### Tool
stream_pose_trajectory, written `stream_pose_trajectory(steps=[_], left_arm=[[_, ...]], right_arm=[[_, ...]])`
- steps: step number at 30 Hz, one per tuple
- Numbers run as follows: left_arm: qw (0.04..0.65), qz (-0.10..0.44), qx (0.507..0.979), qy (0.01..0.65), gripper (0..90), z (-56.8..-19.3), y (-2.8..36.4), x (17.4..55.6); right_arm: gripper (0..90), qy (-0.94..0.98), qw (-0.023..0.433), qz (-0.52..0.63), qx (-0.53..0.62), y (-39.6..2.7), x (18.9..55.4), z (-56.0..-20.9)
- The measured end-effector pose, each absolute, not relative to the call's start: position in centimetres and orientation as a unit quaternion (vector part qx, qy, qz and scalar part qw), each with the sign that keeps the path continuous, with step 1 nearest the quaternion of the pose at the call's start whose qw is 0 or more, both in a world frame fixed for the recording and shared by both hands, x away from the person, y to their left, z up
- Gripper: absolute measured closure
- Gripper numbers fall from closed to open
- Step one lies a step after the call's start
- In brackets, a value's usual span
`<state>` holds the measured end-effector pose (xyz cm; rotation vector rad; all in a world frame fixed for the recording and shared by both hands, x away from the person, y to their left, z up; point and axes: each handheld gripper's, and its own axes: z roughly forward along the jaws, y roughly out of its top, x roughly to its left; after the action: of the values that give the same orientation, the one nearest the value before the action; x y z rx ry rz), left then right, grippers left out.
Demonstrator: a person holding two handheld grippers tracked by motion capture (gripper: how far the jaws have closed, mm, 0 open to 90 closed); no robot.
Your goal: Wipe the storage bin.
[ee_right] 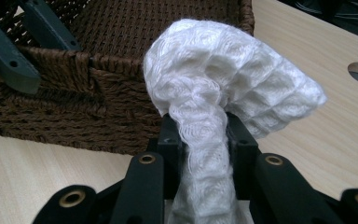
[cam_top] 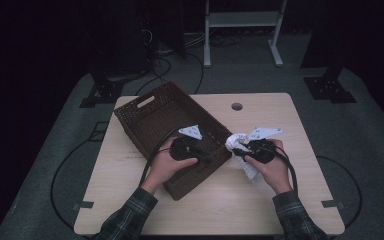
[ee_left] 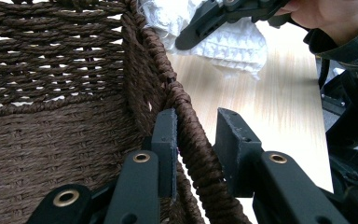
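1. Presently, my right claw [ee_right: 200,135] is clenched on a white waffle-weave cloth [ee_right: 223,79]. Both jaws pinch a twisted neck of it; the bunched bulk stands up above the jaws.
2. From the high view, the cloth [cam_top: 236,140] is held just beside the basket's near right corner, above the bench [cam_top: 260,200], with a tail hanging below my right hand [cam_top: 272,167].
3. My left claw [ee_left: 193,140] straddles the rim of the brown woven basket [ee_left: 51,140]. One jaw is inside, pressed against the wall; the other is outside with a gap between it and the weave. I can't tell for sure whether the grasp is firm, but the inner pad touches the rim.
4. The basket [cam_top: 152,117] lies diagonally on the bench's left half, its far end pointing away and left. A handle slot shows in the far wall.
5. Seen from the left claw view, the right claw [ee_left: 223,18] and cloth [ee_left: 228,44] sit just past the basket wall, over bare bench [ee_left: 270,107].
6. My left hand [cam_top: 167,162] rests over the basket's near end.
7. Bench top has a round cable hole [cam_top: 237,106] near its far edge.
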<state>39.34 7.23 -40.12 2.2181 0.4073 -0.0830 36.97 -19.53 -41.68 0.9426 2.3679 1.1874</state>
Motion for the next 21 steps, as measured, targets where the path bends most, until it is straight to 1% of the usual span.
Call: stream_pose_trajectory(steps=[13, 21], left_arm=[[0.427, -0.031, 0.889, 0.162, 69.0, -40.1, 7.2, 39.3], [0.427, -0.029, 0.889, 0.162, 69.0, -40.1, 7.2, 39.2]], right_arm=[[71.9, 0.837, 0.159, 0.402, 0.335, -19.2, 37.5, -43.1], [71.8, 0.842, 0.143, 0.393, 0.341, -19.0, 38.0, -44.6]])
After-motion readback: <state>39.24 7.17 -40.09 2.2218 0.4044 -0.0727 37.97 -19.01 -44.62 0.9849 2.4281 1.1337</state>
